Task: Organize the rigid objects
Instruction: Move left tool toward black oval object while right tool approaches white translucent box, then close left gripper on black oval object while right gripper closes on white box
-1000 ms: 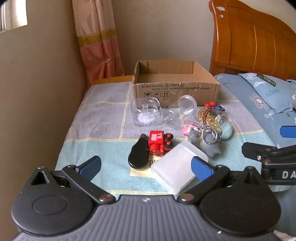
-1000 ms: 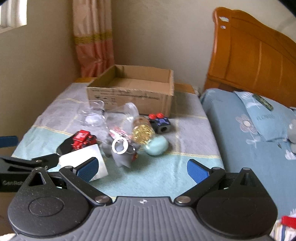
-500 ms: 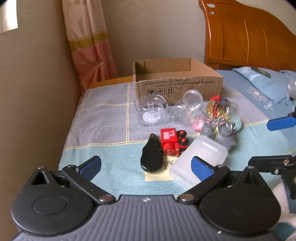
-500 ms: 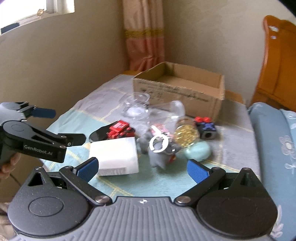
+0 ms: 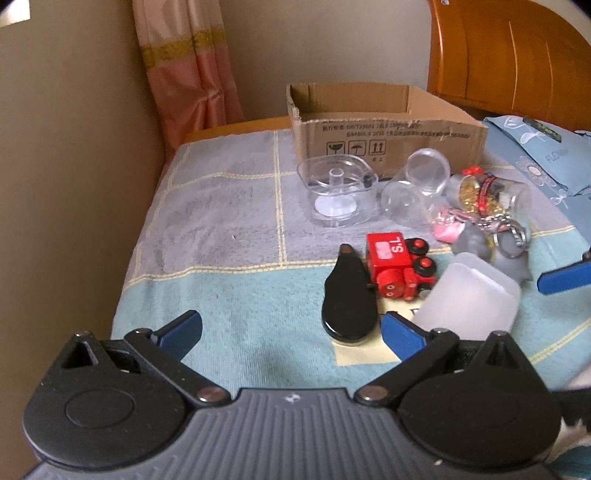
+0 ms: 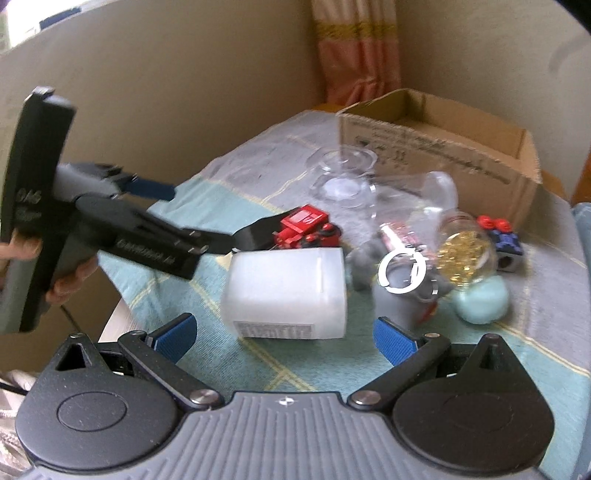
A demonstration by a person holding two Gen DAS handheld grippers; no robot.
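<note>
Both tools hovered with fingers spread apart, holding nothing. The right gripper [image 6: 282, 334] faced the white box [image 6: 288, 293] at its twelve o'clock, likely lining up a grab. The left gripper [image 5: 291, 332] hung clear. The cardboard box [image 6: 443, 147] waited empty at one o'clock.

Light: soft daylight from a window [image 6: 22, 33] at upper left.
Shadows: faint.
Blur: right wrist view smeared; left wrist sharper.
Edges: fisheye bending, dark corners.
</note>
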